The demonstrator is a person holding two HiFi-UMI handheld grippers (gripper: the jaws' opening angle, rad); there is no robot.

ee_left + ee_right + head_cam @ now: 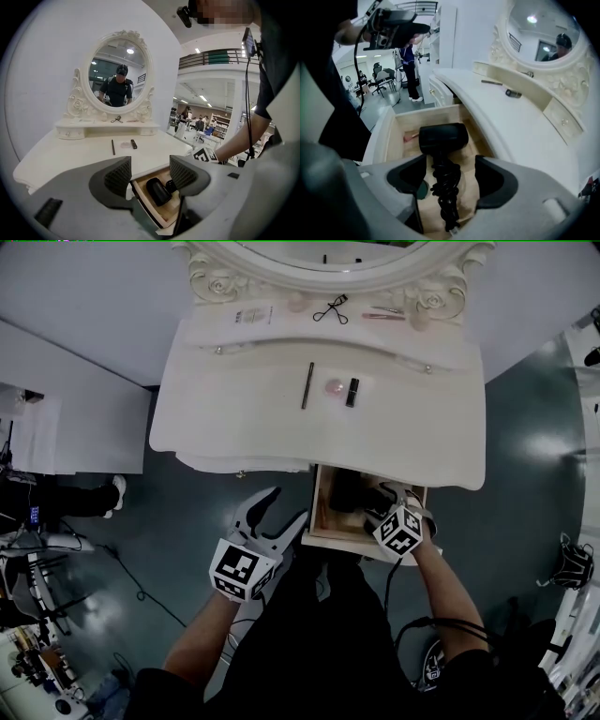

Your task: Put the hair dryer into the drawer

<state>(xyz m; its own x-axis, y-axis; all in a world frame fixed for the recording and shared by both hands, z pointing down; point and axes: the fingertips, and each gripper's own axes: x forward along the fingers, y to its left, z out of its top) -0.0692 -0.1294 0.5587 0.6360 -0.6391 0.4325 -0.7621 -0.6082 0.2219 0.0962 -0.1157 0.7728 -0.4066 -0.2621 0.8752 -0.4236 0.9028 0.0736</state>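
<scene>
Head view shows a white ornate vanity table [234,418] with its light-wood drawer [321,514] pulled open. The black hair dryer [443,137] lies inside, its coiled black cord [446,192] trailing between the right gripper [450,174] jaws, which stand apart. The left gripper [150,174] jaws are apart and empty.

The left gripper [287,505] points forward and slightly down, its 2 jaws wide apart with nothing between the pads. Its marker cube [239,568] faces up, and the bare left forearm [202,638] runs back from it toward the body. To its right, the right gripper [392,500] tips steeply down, jaws spread, pads clear of the hair dryer cord [445,187] lying below the gap. The right forearm [448,596] stretches back behind it.
</scene>
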